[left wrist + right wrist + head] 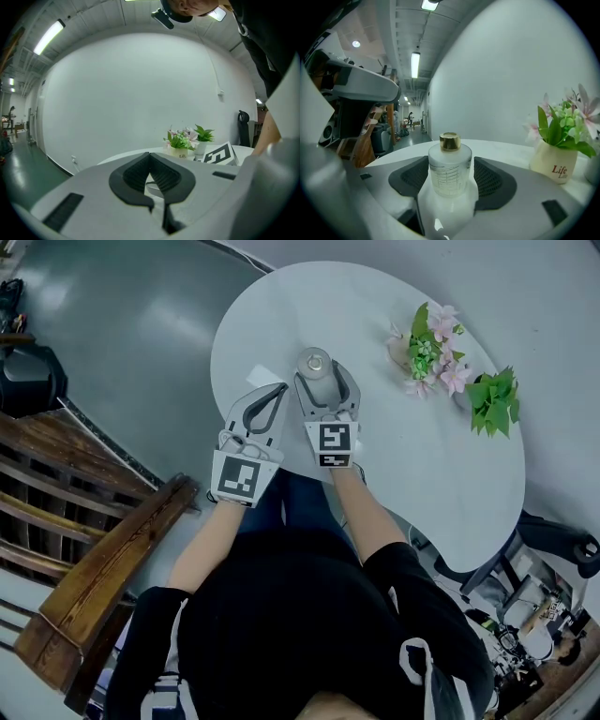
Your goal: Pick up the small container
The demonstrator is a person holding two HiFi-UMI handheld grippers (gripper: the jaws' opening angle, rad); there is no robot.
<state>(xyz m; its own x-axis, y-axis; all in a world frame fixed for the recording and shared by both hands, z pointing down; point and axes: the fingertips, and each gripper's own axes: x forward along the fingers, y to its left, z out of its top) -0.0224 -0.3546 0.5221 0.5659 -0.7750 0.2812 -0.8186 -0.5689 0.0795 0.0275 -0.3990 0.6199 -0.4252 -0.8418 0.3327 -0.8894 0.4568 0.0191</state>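
Beneath you: white rounded tabletop (281, 324) on glossy grey floor (122, 343); wooden bench (103, 568) off its left edge; white wall (131, 93), ceiling strip light (48, 36).
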